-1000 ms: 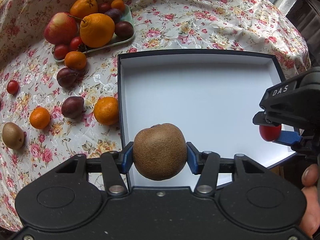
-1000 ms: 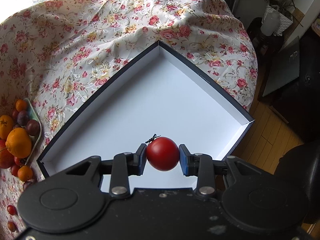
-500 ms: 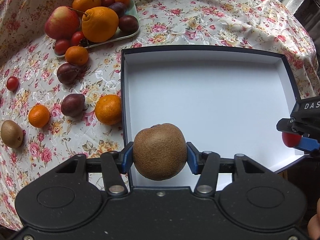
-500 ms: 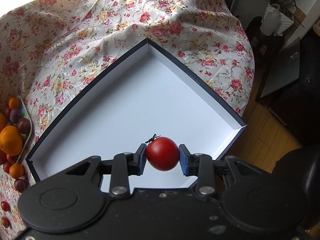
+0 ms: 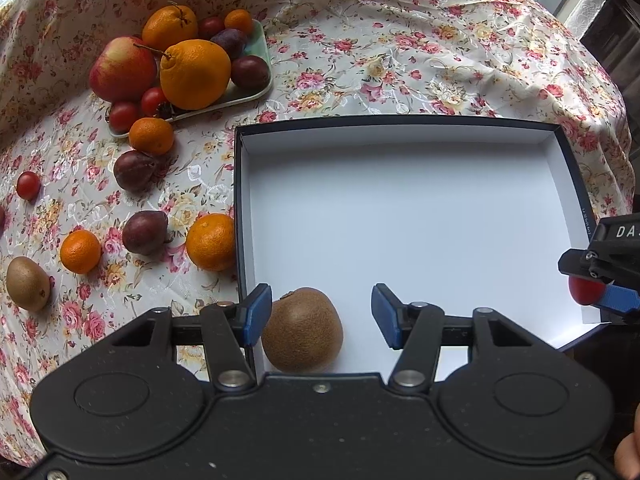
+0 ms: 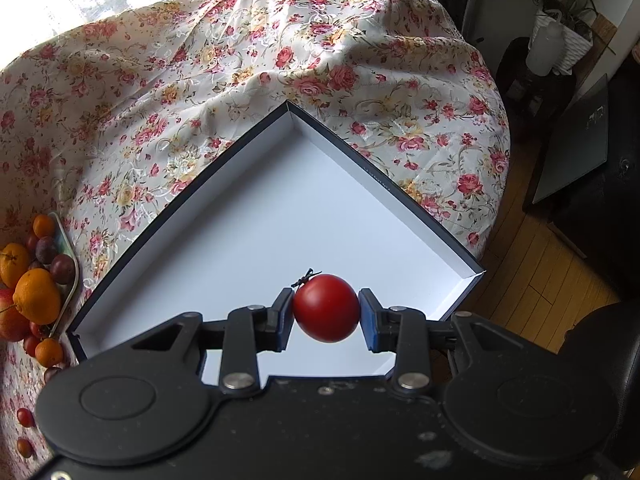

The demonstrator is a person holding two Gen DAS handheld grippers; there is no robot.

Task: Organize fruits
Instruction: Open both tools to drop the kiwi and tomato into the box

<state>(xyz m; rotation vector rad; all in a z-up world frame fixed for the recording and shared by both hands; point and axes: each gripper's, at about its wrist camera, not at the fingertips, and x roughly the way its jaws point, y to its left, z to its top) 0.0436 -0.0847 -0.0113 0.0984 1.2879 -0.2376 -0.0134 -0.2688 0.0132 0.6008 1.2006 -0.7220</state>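
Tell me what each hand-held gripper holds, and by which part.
Left hand-held gripper: jaws opening, kiwi released in the box. Right hand-held gripper: jaws opening; pads flank the cherry tomato's sides.

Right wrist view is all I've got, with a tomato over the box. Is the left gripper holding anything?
Observer: No. The left gripper is opening; a kiwi sits low between its pads, with a clear gap at the right pad.
Operator: Is that kiwi inside the box?
Observer: Yes, in the near left corner of the box, by its left wall.
Operator: Any other kiwi outside?
Observer: One, a second kiwi on the tablecloth, far to the left of the box.
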